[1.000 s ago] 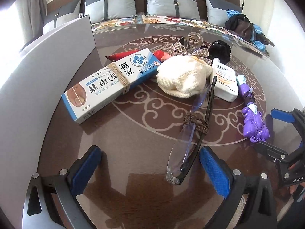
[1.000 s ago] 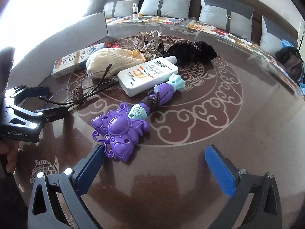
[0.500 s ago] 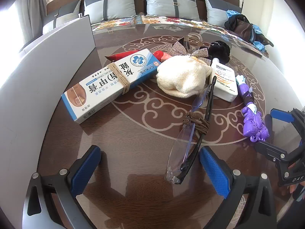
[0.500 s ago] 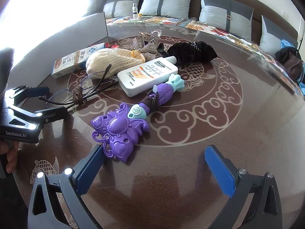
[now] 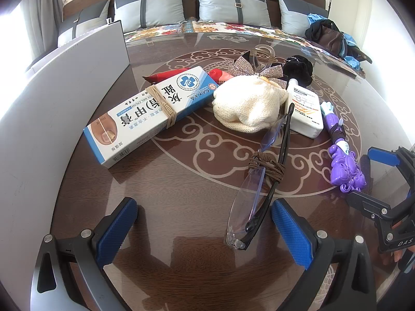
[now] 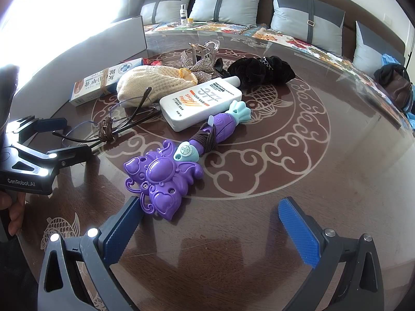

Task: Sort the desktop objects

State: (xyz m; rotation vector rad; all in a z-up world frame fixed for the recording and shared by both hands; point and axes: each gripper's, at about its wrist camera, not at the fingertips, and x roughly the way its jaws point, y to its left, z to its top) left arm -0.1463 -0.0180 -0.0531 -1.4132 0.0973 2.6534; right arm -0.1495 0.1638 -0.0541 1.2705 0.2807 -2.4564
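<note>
Grippers [image 5: 205, 229] [image 6: 211, 223] level — jaws spread.

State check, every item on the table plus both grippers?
left gripper: open, empty
right gripper: open, empty
glasses: folded, cord-bound
cream box: flat, band-wrapped
sunscreen bottle: lying flat, capped
purple toy: lying flat, handle cord-wrapped
knit pouch: slumped beside the box

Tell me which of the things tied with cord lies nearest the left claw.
The glasses, brown cord around their middle, reach between the left claw's fingers; the tied box and purple toy lie farther off.
</note>
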